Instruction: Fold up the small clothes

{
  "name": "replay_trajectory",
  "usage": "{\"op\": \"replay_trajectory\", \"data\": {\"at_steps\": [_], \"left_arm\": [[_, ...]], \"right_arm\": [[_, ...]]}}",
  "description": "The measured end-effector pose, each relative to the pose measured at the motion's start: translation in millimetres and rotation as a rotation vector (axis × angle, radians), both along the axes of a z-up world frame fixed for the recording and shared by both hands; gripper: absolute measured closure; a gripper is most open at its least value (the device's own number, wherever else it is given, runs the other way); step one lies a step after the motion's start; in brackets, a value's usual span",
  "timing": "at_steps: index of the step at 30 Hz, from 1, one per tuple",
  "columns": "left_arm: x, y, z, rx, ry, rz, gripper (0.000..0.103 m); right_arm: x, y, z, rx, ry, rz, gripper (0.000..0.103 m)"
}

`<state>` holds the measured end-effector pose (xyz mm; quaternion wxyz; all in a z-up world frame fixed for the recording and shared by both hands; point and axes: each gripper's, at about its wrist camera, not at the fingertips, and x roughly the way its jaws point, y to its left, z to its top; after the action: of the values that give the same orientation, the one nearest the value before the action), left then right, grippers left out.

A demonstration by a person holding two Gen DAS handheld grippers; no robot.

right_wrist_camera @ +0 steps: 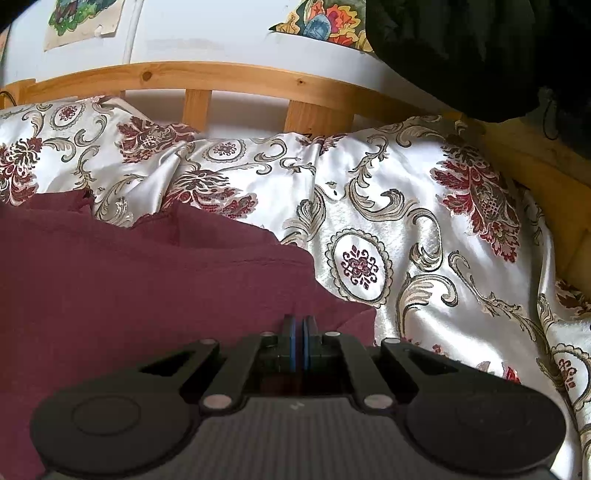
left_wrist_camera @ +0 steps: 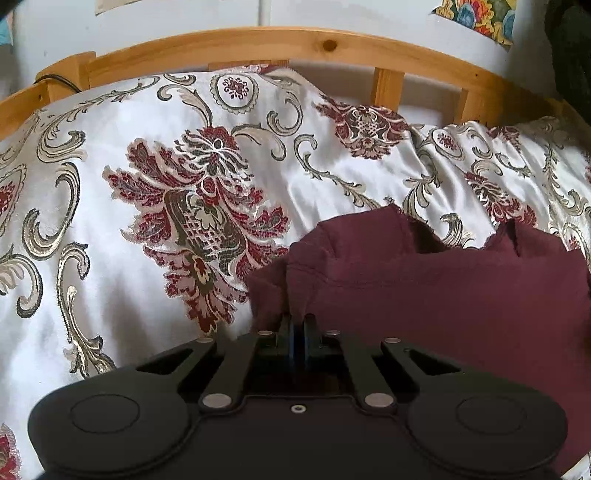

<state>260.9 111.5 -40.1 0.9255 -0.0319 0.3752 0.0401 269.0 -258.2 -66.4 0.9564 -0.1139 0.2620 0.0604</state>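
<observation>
Your left gripper (left_wrist_camera: 298,318) has its jaws pinched on the near left edge of the maroon garment (left_wrist_camera: 443,288); the cloth bunches up into folds right at the fingertips and drapes over them. Your right gripper (right_wrist_camera: 299,319) has its jaws pressed together too, blue pads (right_wrist_camera: 293,343) almost meeting, with the near right edge of the garment (right_wrist_camera: 129,288) at the tips; cloth seems to be caught between them, though the hold itself is partly hidden.

The garment lies spread on the bedspread (left_wrist_camera: 92,221), a shiny white cover with red and gold floral patterns. In the left view it fills the near right part of the scene; in the right view it fills the near left. Its far edge is uneven, with two raised corners and a dip between them.

Beyond the bedspread (right_wrist_camera: 424,229) runs a wooden headboard (left_wrist_camera: 258,42) with upright slats, against a white wall. Colourful pictures (right_wrist_camera: 332,22) hang on that wall. A dark cloth (right_wrist_camera: 480,55) hangs at the far right.
</observation>
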Motion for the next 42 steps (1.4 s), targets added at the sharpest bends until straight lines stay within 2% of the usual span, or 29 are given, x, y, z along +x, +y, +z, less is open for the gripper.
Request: {"op": "replay_trajectory", "data": {"at_steps": [9,10,12,14,15,16,17,19,22,24,29,34,36,38,39,40,41,42], "left_arm": [[1.4,0.7,-4.7,-0.01,0.03,-0.002,0.094],[1.5,1.0,-5.0,-0.011,0.034,0.001,0.089],[1.8,1.5,-5.1,-0.021,0.047,0.007,0.087],[0.3,1.2,-2.8,-0.033,0.046,0.01,0.074],[-1.9,0.3,-0.5,-0.037,0.041,0.011,0.068],[-4.5,-0.9,1.9,-0.035,0.033,0.015,0.052],[-8.3,-2.4,4.9,-0.026,0.019,0.025,0.034],[-15.5,-6.9,11.6,0.01,-0.018,0.037,0.018],[-19.3,-12.4,17.7,0.054,-0.058,0.028,0.01],[-15.4,-14.3,15.2,0.065,-0.048,0.017,0.008],[-0.2,-13.7,2.3,0.067,0.014,0.021,0.008],[4.6,-7.4,-3.8,0.054,0.033,0.043,0.008],[5.4,-4.2,-5.0,0.04,0.035,0.047,0.008],[6.6,-1.6,-5.7,0.027,0.034,0.054,0.008],[7.2,-0.3,-5.8,0.019,0.034,0.059,0.008],[7.7,1.1,-5.7,0.011,0.034,0.062,0.008],[8.0,2.4,-5.7,0.003,0.033,0.065,0.008],[8.1,3.7,-5.5,-0.005,0.034,0.069,0.008]], "right_arm": [[0.8,1.1,-3.2,-0.017,0.018,-0.002,0.096],[0.3,1.0,-3.0,-0.015,0.017,-0.002,0.095],[-0.5,0.1,-2.2,-0.004,0.016,0.0,0.086],[-1.6,-0.9,-0.4,0.007,0.006,0.0,0.072],[-2.2,-1.5,0.6,0.014,-0.001,0.0,0.057],[-3.0,-2.2,2.1,0.023,-0.009,0.002,0.048],[-4.1,-2.9,3.9,0.035,-0.021,0.006,0.046],[-6.1,-2.5,7.5,0.045,-0.041,0.013,0.033],[-6.3,1.0,14.9,0.051,-0.081,0.051,0.015],[3.0,6.0,21.7,0.061,-0.078,0.093,0.013],[51.6,19.4,32.1,0.137,0.005,0.137,0.016],[106.6,33.8,26.4,0.202,0.121,0.159,0.026],[117.5,41.7,24.0,0.182,0.138,0.199,0.031],[122.1,52.7,21.4,0.112,0.147,0.246,0.049],[122.5,56.8,20.8,0.078,0.149,0.25,0.073],[123.2,59.9,21.0,0.042,0.152,0.251,0.091],[122.3,60.2,22.7,0.043,0.156,0.259,0.097],[121.3,58.7,25.6,0.049,0.145,0.246,0.097]]}}
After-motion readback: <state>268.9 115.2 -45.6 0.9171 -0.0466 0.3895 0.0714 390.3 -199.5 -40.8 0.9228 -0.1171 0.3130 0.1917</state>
